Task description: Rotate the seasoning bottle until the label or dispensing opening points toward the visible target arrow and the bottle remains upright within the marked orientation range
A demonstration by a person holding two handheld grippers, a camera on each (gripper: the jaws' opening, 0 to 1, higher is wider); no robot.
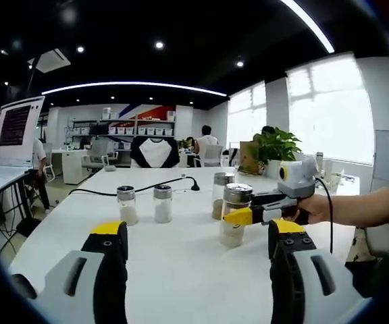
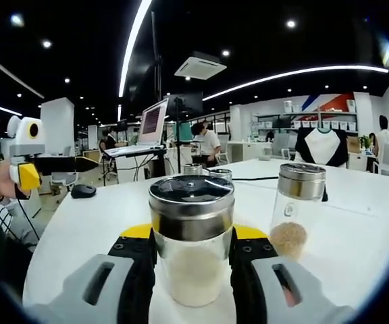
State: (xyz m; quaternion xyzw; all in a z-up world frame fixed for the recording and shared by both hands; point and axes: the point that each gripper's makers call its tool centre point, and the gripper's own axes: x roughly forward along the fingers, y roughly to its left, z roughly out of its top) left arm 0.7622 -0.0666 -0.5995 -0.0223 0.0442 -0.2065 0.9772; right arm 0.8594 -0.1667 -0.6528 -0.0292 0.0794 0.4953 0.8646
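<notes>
A clear seasoning bottle with a steel lid and pale grains stands upright on the white table. My right gripper is shut on its sides. In the left gripper view the same bottle shows at centre right, with the right gripper reaching in from the right. My left gripper hovers open over the near table with nothing between its jaws, and it also appears as the left gripper at the far left. A second bottle with brown grains stands just right of the held one.
Two small bottles stand left of centre, and a taller one stands behind the held bottle. A black cable lies across the far table. A mouse, a laptop and a potted plant sit around the edges.
</notes>
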